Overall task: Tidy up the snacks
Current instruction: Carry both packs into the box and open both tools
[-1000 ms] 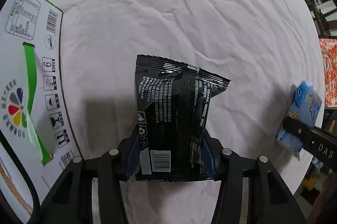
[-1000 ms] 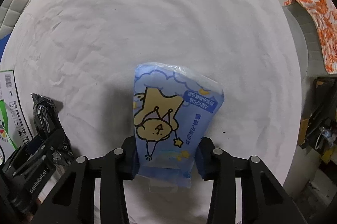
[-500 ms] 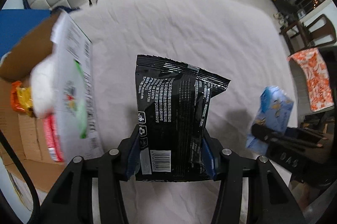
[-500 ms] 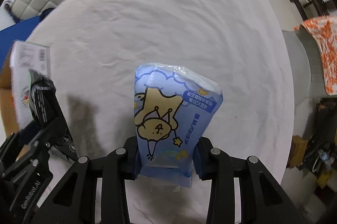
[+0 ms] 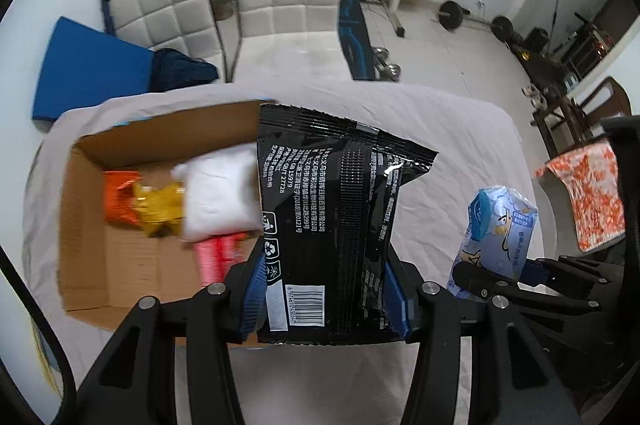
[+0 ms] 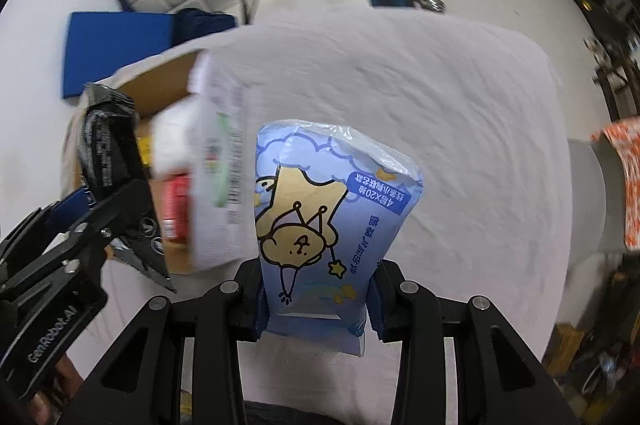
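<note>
We held: one blue cartoon packet (image 6: 324, 225), clamped in our right gripper (image 6: 318, 303) above the white-draped desk (image 6: 460, 129). To the left: left gripper (image 6: 116, 221) gripping black packet (image 6: 106, 141); open cardboard box (image 6: 176, 161), snacks inside.

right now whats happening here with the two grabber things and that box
A person is sorting snacks with a handheld gripper in each hand. The left gripper is clamped on a black packet, and the right gripper is clamped on a light blue cartoon pack. Both are held in the air above the white-covered table. An open cardboard box sits at the left, already holding orange, yellow, white and red packets.
</note>
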`<act>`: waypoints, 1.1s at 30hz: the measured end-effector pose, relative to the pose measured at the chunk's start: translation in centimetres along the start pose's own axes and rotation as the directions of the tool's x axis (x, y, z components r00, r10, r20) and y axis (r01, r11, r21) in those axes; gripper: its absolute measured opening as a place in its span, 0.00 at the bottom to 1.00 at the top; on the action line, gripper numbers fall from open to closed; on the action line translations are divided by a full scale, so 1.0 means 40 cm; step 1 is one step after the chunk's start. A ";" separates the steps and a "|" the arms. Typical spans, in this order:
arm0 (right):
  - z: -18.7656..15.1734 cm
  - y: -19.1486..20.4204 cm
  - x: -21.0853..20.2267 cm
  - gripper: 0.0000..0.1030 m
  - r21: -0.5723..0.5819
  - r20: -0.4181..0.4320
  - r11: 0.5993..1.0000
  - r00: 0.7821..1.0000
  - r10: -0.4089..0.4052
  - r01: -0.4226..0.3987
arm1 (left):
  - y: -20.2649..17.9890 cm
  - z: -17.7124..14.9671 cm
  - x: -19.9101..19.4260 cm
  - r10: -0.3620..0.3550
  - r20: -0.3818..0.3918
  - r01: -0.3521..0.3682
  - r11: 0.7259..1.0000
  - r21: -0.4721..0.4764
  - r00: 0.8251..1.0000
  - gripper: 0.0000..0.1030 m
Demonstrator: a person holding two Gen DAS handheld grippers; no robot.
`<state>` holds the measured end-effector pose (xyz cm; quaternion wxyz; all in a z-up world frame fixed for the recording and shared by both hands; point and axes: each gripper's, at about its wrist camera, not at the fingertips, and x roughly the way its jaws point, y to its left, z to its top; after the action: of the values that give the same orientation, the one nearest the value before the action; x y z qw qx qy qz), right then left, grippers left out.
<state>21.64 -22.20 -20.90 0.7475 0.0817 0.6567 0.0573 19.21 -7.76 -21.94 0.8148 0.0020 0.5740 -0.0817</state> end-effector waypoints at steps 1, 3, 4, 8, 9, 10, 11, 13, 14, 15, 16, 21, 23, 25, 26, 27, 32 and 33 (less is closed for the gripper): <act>0.001 0.030 -0.002 0.39 -0.015 0.004 1.000 1.000 0.012 -0.012 | 0.031 0.002 -0.013 0.003 0.006 -0.003 1.000 -0.007 1.000 0.47; -0.012 0.091 0.000 0.39 -0.040 0.011 0.999 0.999 0.031 -0.030 | 0.088 0.002 -0.051 0.010 0.015 -0.010 1.000 -0.027 1.000 0.47; -0.009 0.131 -0.004 0.39 -0.059 0.014 0.997 0.999 0.042 -0.041 | 0.118 0.001 -0.063 0.010 0.017 -0.010 0.999 -0.039 1.000 0.47; 0.006 0.260 -0.002 0.39 -0.110 0.013 0.991 0.997 0.072 -0.070 | 0.240 0.002 -0.102 0.017 0.017 -0.015 0.996 -0.089 1.000 0.47; 0.005 0.296 0.008 0.39 -0.120 0.012 0.990 0.997 0.078 -0.076 | 0.274 0.004 -0.108 0.017 0.014 -0.016 0.995 -0.102 1.000 0.47; 0.009 0.338 0.015 0.39 -0.130 0.008 0.988 0.997 0.082 -0.080 | 0.309 0.005 -0.113 0.019 0.010 -0.018 0.994 -0.110 1.000 0.47; 0.010 0.376 0.028 0.39 -0.143 0.000 0.986 0.996 0.090 -0.089 | 0.342 0.004 -0.116 0.023 0.003 -0.023 0.993 -0.115 1.000 0.47; 0.005 0.432 0.053 0.39 -0.157 -0.012 0.982 0.995 0.101 -0.102 | 0.416 0.003 -0.113 0.025 -0.011 -0.026 0.990 -0.139 1.000 0.47; 0.006 0.460 0.063 0.39 -0.163 -0.017 0.981 0.994 0.104 -0.105 | 0.442 0.001 -0.111 0.028 -0.018 -0.030 0.989 -0.148 0.999 0.47; 0.004 0.485 0.080 0.39 -0.168 -0.024 0.979 0.993 0.112 -0.115 | 0.475 -0.001 -0.103 0.028 -0.029 -0.033 0.986 -0.161 0.999 0.47; 0.004 0.513 0.103 0.39 -0.171 -0.036 0.977 0.992 0.119 -0.123 | 0.508 -0.003 -0.092 0.028 -0.041 -0.035 0.984 -0.174 0.999 0.47; 0.005 0.601 0.219 0.39 -0.160 -0.077 0.974 0.985 0.152 -0.162 | 0.630 -0.017 -0.023 0.008 -0.119 -0.034 0.975 -0.219 0.993 0.47; 0.005 0.625 0.270 0.39 -0.152 -0.100 0.974 0.982 0.157 -0.171 | 0.664 -0.025 0.008 -0.008 -0.158 -0.027 0.974 -0.224 0.987 0.47; 0.008 0.639 0.316 0.39 -0.150 -0.119 0.974 0.981 0.150 -0.168 | 0.693 -0.030 0.046 -0.021 -0.196 -0.025 0.973 -0.230 0.980 0.47; 0.008 0.643 0.339 0.39 -0.152 -0.127 0.975 0.981 0.146 -0.164 | 0.711 -0.034 0.071 -0.030 -0.218 -0.023 0.971 -0.237 0.975 0.47; 0.006 0.644 0.356 0.39 -0.153 -0.133 0.975 0.981 0.142 -0.162 | 0.725 -0.035 0.086 -0.037 -0.231 -0.020 0.970 -0.244 0.972 0.47; -0.005 0.658 0.433 0.40 -0.152 -0.177 0.976 0.976 0.127 -0.155 | 0.756 -0.049 0.165 -0.077 -0.305 0.002 0.971 -0.239 0.949 0.47; -0.005 0.659 0.449 0.40 -0.150 -0.184 0.976 0.975 0.127 -0.155 | 0.758 -0.051 0.183 -0.084 -0.321 0.005 0.971 -0.238 0.943 0.47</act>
<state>24.37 7.12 -33.19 0.6855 0.0614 0.7051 0.1708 23.80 21.39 -32.24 0.6999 -0.0934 0.7074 -0.0306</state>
